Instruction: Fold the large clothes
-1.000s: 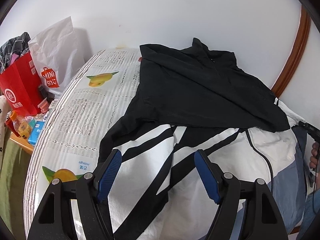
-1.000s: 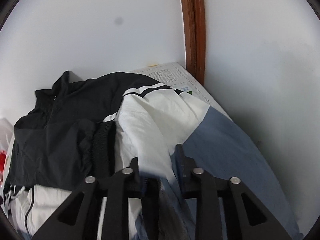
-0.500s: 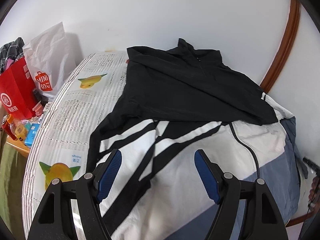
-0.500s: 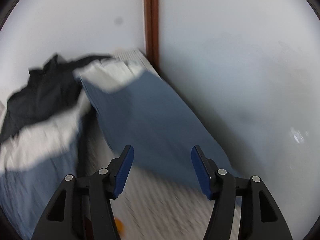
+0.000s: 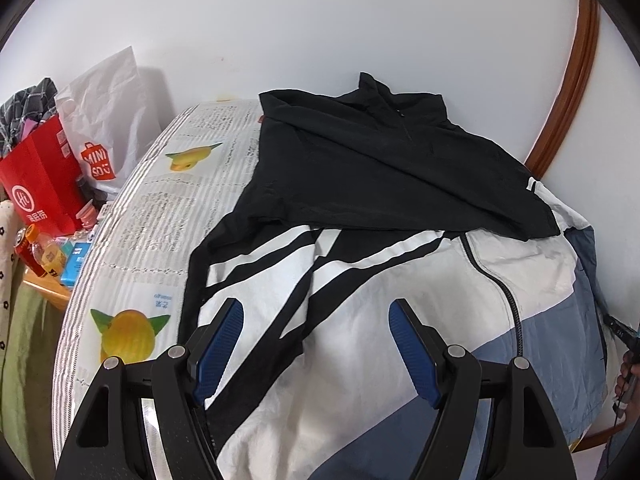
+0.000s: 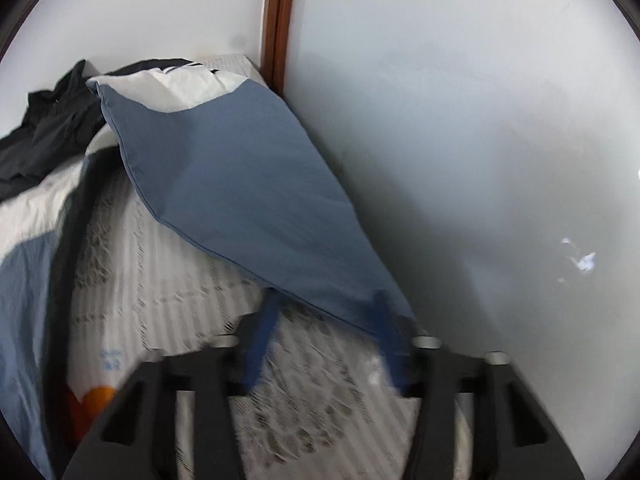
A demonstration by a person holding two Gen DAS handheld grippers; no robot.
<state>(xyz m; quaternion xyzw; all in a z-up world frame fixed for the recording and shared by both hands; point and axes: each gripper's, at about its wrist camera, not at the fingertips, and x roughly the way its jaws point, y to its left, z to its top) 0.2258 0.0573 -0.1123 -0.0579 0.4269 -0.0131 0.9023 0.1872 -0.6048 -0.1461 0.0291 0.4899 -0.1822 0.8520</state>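
Note:
A large jacket, black on top, white with black stripes in the middle and grey-blue below, lies spread on the printed bed sheet. My left gripper is open and empty, hovering over the jacket's white striped part. In the right wrist view the jacket's grey-blue sleeve lies stretched out along the wall. My right gripper is open, its blue pads at the sleeve's cuff end; the view is blurred. The jacket body shows at the left.
A white wall runs close along the right of the sleeve, with a brown wooden frame in the corner. Left of the bed stand a red paper bag, a white shopping bag and small bottles on a wooden stand.
My right gripper let go of the sleeve and opened; the sleeve now lies stretched along the wall. My left gripper stayed open and shifted slightly over the jacket.

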